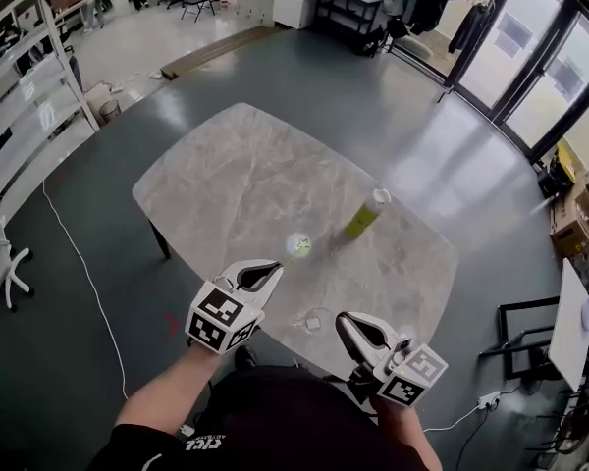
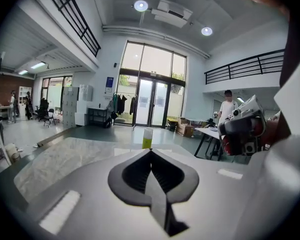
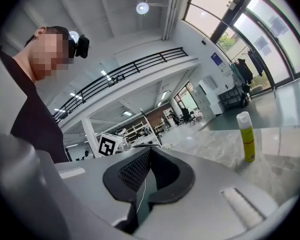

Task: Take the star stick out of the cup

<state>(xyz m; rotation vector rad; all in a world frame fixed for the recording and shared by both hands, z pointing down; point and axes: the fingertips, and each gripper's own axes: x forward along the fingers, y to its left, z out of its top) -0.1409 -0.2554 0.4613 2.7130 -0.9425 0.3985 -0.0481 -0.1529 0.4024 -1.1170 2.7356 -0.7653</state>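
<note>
A small cup [image 1: 297, 246] with something pale in it stands on the marble table [image 1: 236, 175]; the star stick is too small to make out. My left gripper [image 1: 272, 268] hovers just short of that cup with its jaws together and nothing between them. In the left gripper view its tips [image 2: 150, 150] meet in front of a yellow-green spray can [image 2: 148, 138]. My right gripper [image 1: 344, 320] is over the table's near edge, also shut and empty, with its tips [image 3: 149, 149] touching.
The spray can [image 1: 363, 214] stands upright to the right of the cup and also shows in the right gripper view as a tall can [image 3: 247, 136]. A small clear glass [image 1: 314, 319] sits between the grippers. Shelving [image 1: 20, 96] lines the left.
</note>
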